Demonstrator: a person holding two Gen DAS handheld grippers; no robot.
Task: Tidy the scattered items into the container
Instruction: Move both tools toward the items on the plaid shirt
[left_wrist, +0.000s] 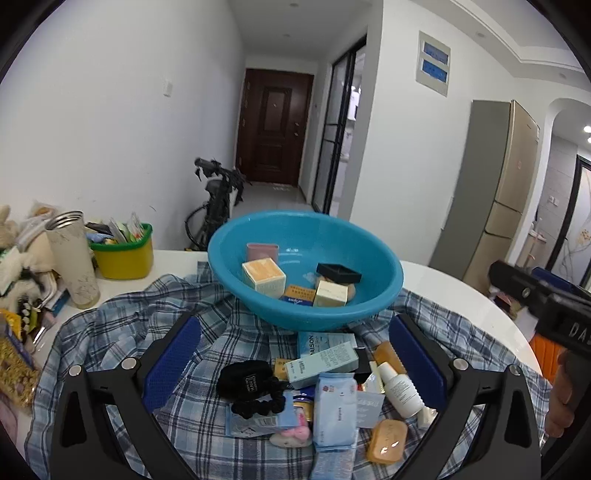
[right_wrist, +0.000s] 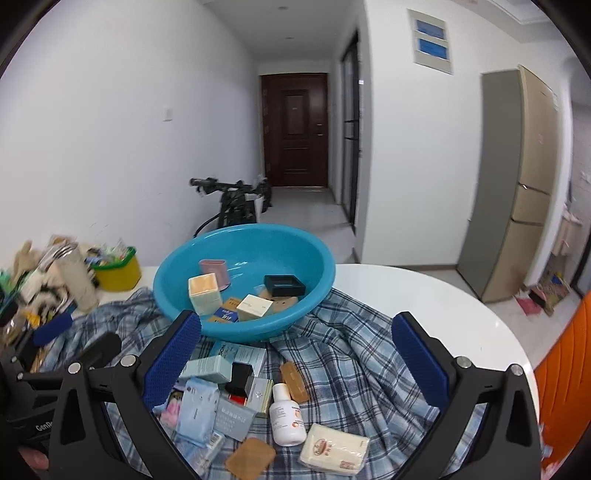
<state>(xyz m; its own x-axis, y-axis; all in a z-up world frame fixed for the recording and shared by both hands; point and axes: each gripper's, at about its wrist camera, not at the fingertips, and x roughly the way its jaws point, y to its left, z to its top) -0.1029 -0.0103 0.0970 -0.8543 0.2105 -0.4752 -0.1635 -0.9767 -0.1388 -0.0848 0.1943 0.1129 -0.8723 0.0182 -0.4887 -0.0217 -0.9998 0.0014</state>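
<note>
White desk (right_wrist: 424, 295) w/ plaid cloth (right_wrist: 351, 354): blue basin (left_wrist: 369, 314) at the back holds approx. six boxes, pile (left_wrist: 332, 398) in front still out, both tools, left (left_wrist: 295, 358) & right (right_wrist: 295, 354), jaws apart & empty, so maybe a third done.

White walls line a hallway to a dark wooden door (left_wrist: 274, 125); a bicycle (right_wrist: 236, 203), perhaps, leans nearby.

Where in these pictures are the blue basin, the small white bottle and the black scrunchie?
blue basin (left_wrist: 384, 295), left wrist view, outer wall.
small white bottle (right_wrist: 286, 421), right wrist view, middle of body.
black scrunchie (left_wrist: 258, 406), left wrist view, ruffled band.
</note>
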